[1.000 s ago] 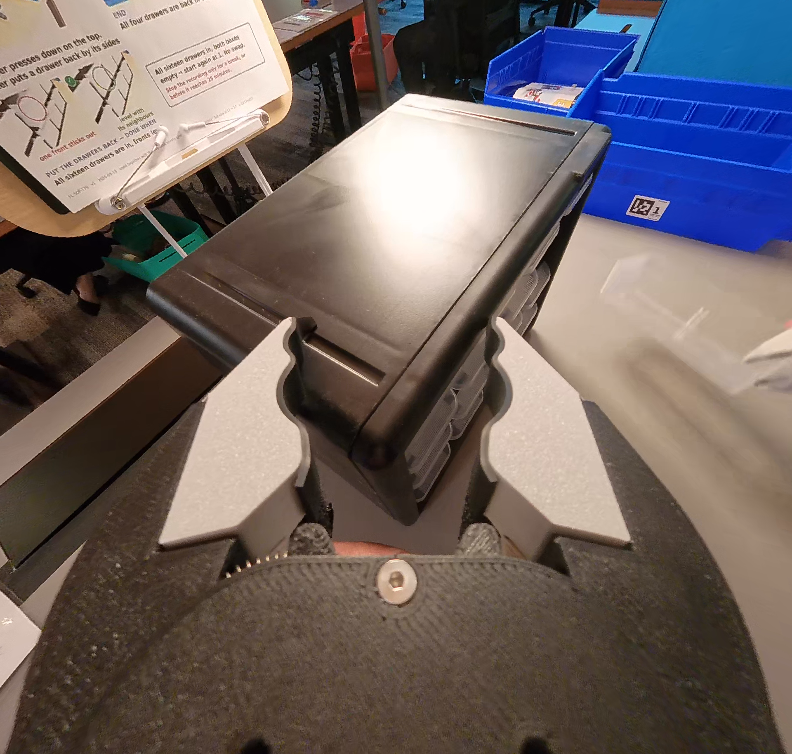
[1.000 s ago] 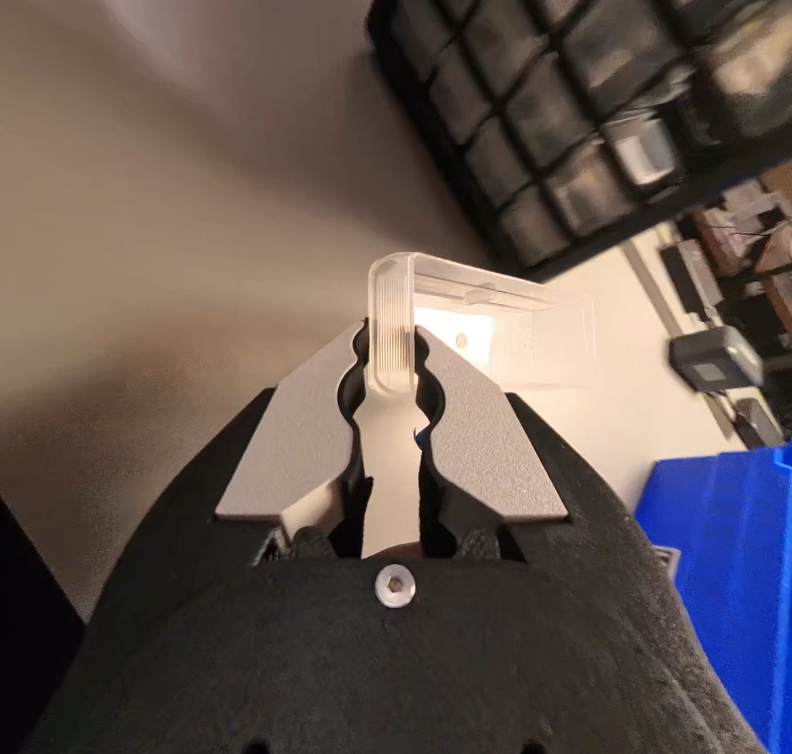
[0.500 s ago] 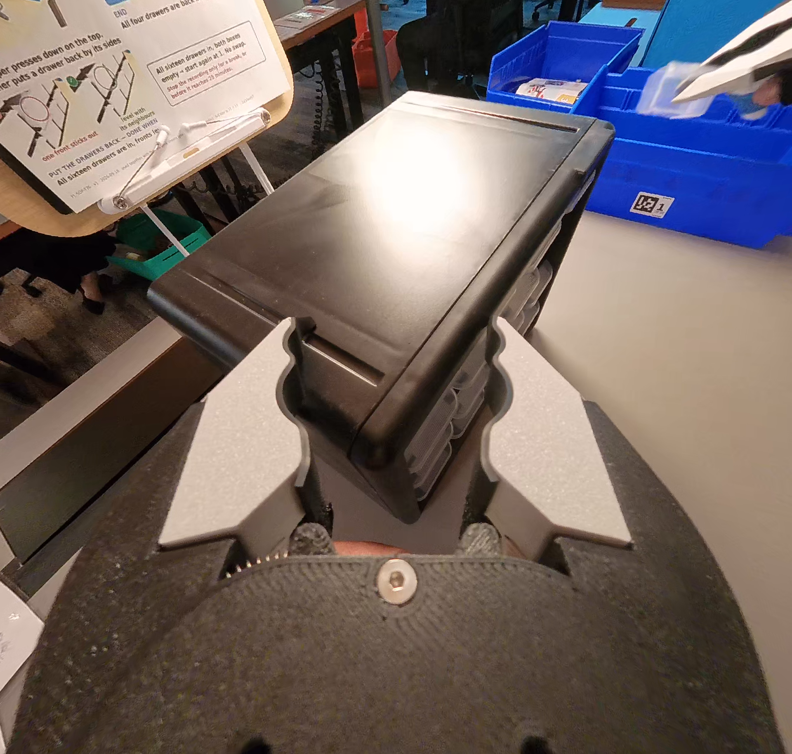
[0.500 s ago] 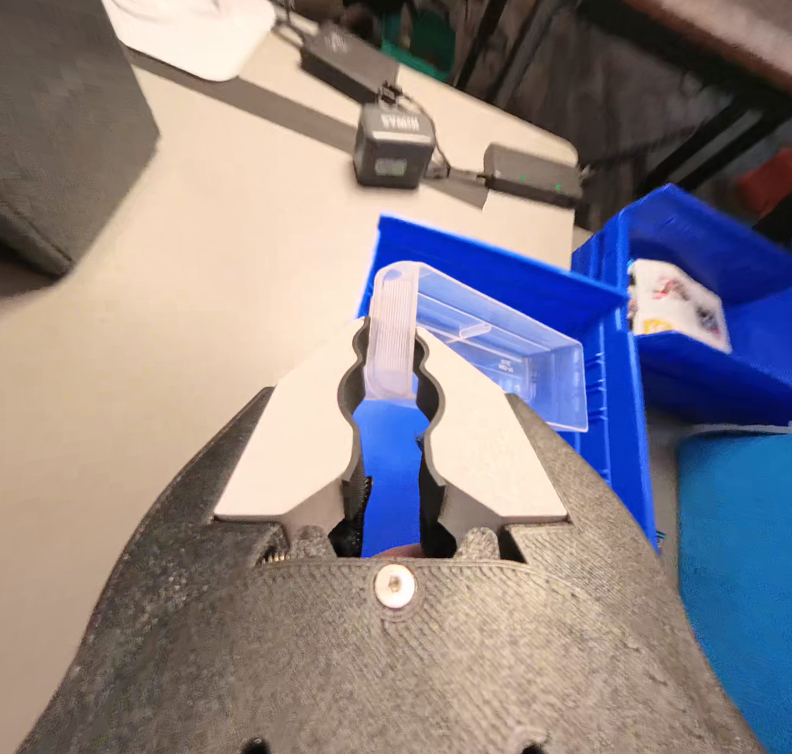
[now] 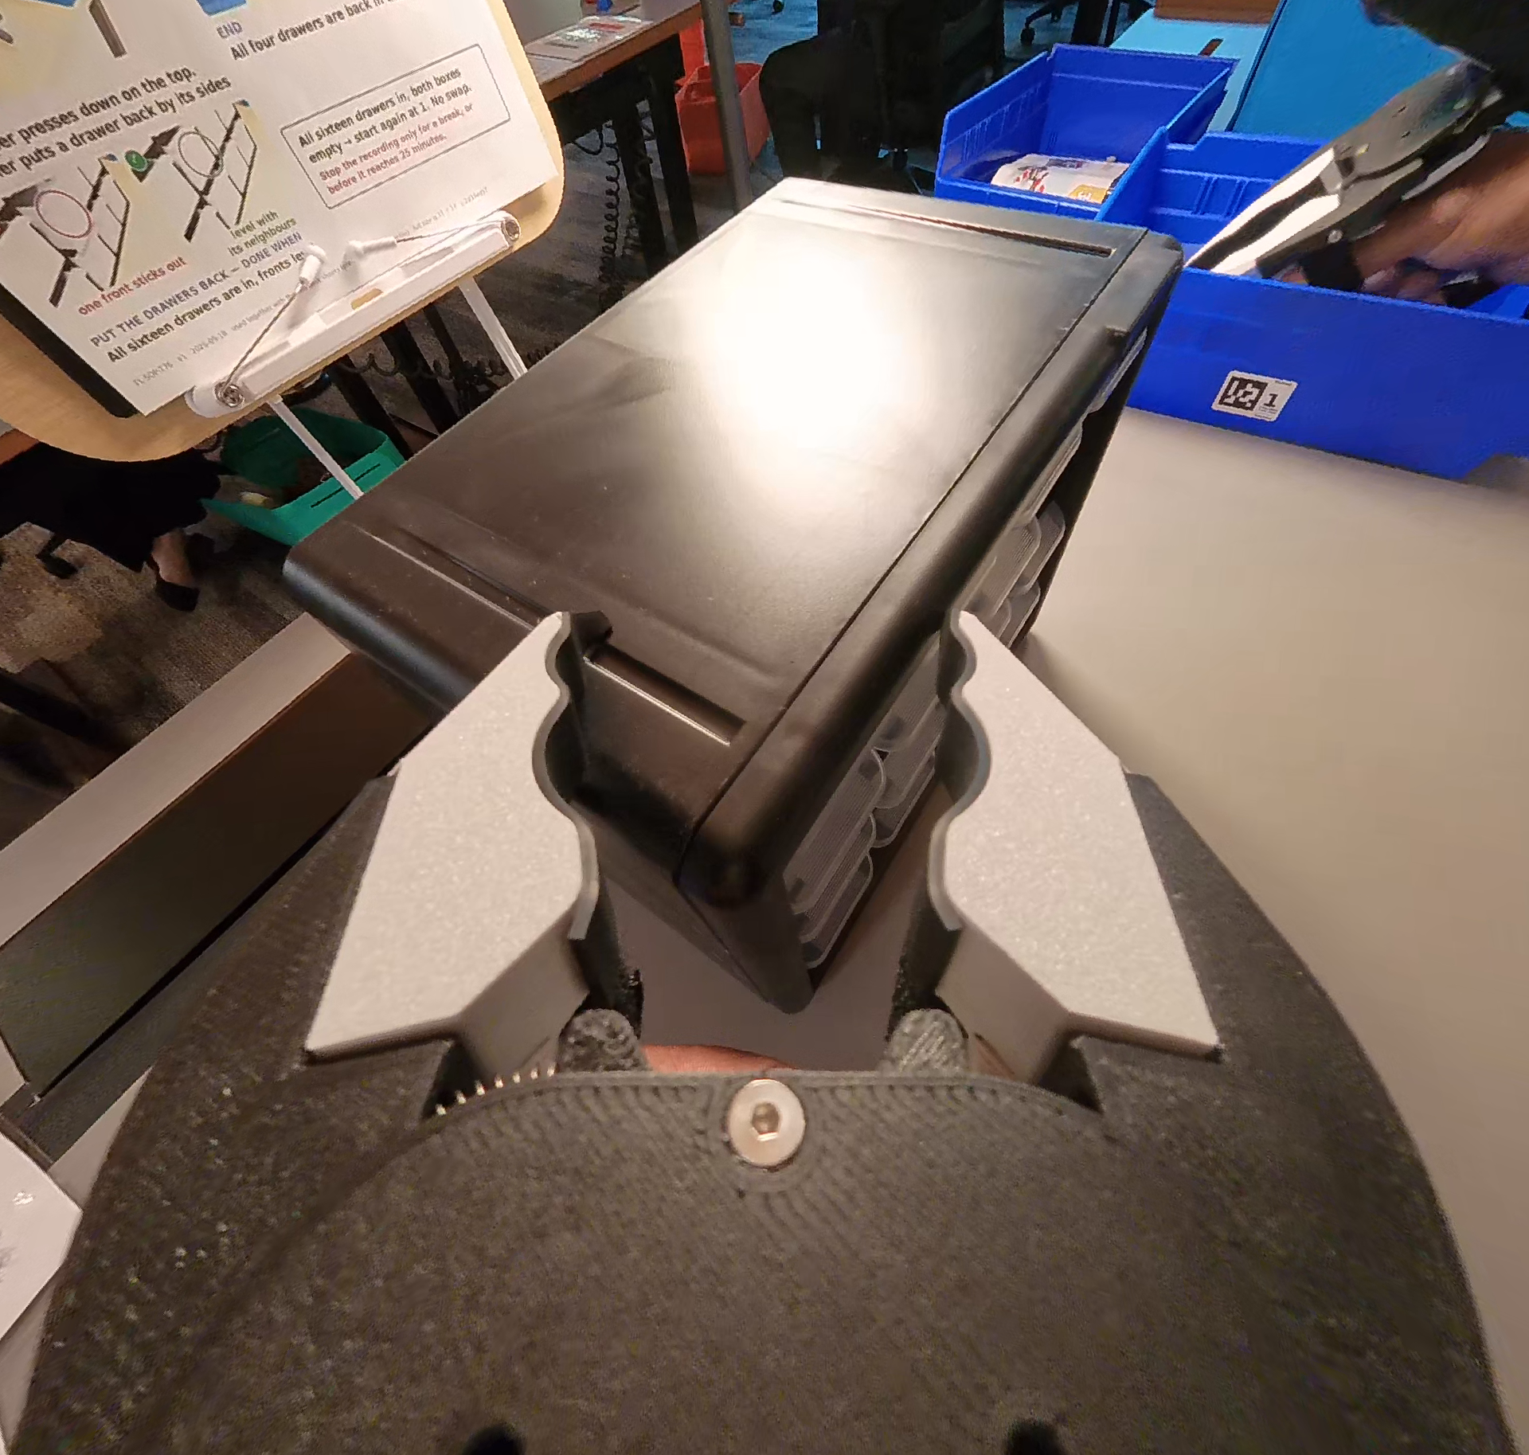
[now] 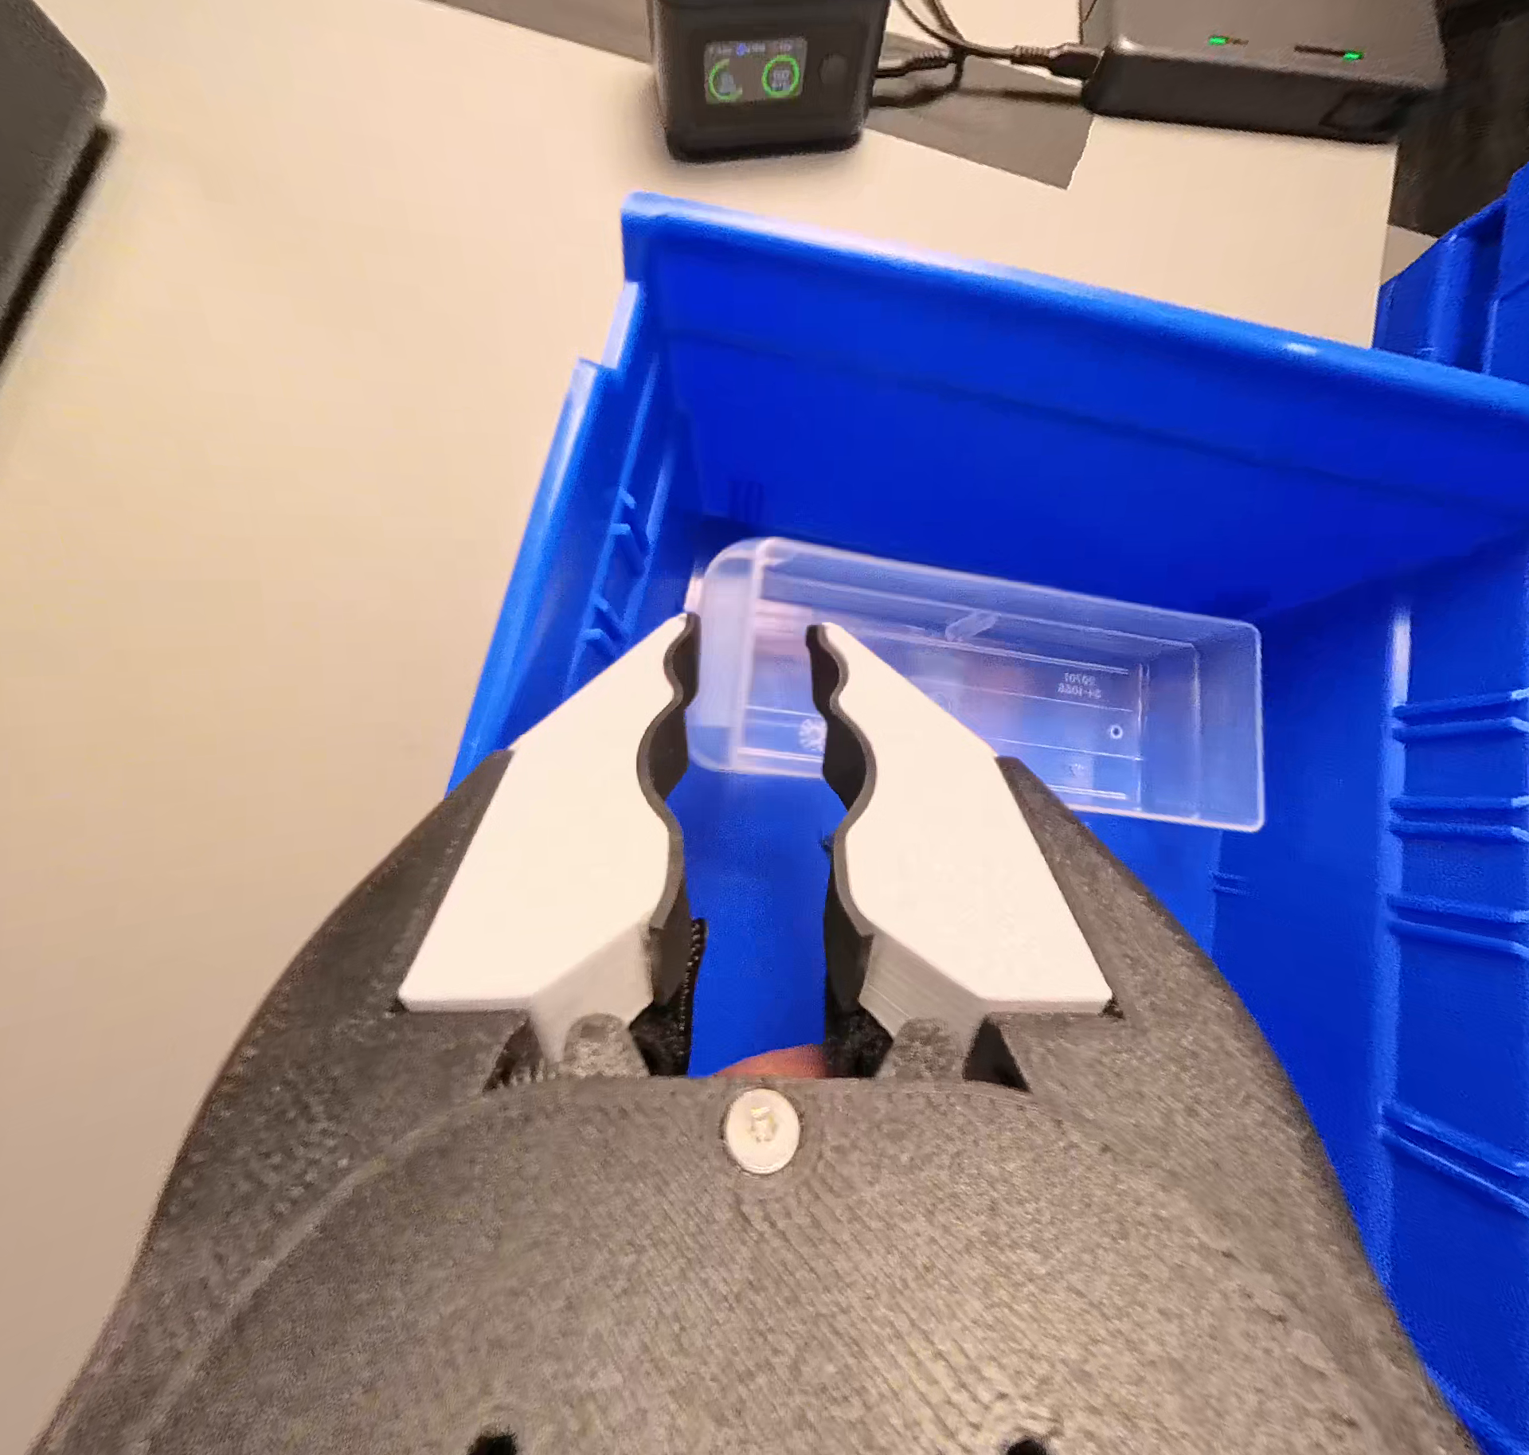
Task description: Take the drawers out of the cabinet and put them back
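- My right claw (image 6: 749, 629): pale grey fingers with wavy black inner pads, set in a coarse black printed body. The jaws stand apart around the ribbed front tab of a clear plastic drawer (image 6: 1034, 695); a gap shows between the right pad and the tab, so nothing is clamped.
- The drawer is a thin-walled transparent rectangular tray with rounded corners. It lies inside a glossy blue bin (image 6: 993, 356) with ribbed walls.
- My left claw (image 5: 761, 629): the same grey fingers, wide apart, straddling the near top corner of the cabinet (image 5: 786, 422). Its pads do not press on the cabinet.
- The cabinet is a smooth black plastic box with a soft sheen, standing on the beige worktop (image 5: 1282, 671); ribbed clear drawer fronts show down its right face.
- Beyond the bin: a small black device with a lit screen (image 6: 765, 42) and a black power brick (image 6: 1258, 33).
- Change from half a second ago: the right jaws were pinched on the drawer's tab above the bin; now they have parted and the drawer sits lower, within the bin. The left claw has kept its place.
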Demonstrator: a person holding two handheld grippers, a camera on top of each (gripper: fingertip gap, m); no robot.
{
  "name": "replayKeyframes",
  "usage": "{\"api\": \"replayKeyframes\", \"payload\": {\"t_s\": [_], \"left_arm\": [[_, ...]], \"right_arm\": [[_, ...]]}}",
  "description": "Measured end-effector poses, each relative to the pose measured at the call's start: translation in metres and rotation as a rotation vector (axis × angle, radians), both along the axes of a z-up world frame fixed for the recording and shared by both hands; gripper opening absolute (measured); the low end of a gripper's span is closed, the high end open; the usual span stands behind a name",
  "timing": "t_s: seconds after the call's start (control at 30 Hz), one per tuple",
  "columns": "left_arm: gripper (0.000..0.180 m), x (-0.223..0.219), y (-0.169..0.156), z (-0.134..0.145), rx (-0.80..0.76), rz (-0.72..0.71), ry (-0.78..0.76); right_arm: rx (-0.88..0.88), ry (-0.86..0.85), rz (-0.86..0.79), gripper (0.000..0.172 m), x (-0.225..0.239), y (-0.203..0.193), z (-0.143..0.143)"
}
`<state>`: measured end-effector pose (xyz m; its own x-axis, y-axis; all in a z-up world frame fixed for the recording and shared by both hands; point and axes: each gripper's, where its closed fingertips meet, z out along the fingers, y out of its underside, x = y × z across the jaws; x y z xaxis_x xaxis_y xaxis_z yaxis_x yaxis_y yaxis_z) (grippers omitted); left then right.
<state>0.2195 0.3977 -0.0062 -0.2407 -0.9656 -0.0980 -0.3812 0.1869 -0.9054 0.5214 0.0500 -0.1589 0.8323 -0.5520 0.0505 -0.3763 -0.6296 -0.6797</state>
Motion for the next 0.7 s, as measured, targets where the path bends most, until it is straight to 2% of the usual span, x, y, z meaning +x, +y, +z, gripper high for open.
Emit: {"api": "replayKeyframes", "payload": {"t_s": [0.13,0.23,0.3,0.4,0.47,0.57,0.7], "left_arm": [[0.087,0.000,0.000,0.000,-0.001,-0.001,-0.002],[0.087,0.000,0.000,0.000,-0.001,-0.002,-0.002],[0.087,0.000,0.000,0.000,0.000,-0.004,-0.001],[0.087,0.000,0.000,0.000,0.003,-0.004,0.000],[0.087,0.000,0.000,0.000,0.003,-0.003,0.000],[0.087,0.000,0.000,0.000,0.004,-0.001,0.001],[0.087,0.000,0.000,0.000,0.007,0.002,0.002]], "right_arm": [[0.081,-0.020,-0.037,0.041,0.007,-0.006,0.020],[0.142,-0.120,-0.069,0.042,0.001,-0.010,0.058],[0.235,-0.168,-0.031,0.042,-0.027,0.002,0.087],[0.420,-0.160,0.100,0.041,-0.100,0.043,0.116],[0.550,-0.100,0.182,0.040,-0.153,0.078,0.120],[0.725,0.052,0.254,0.040,-0.221,0.134,0.110],[0.859,0.281,0.249,0.040,-0.269,0.203,0.087]]}}
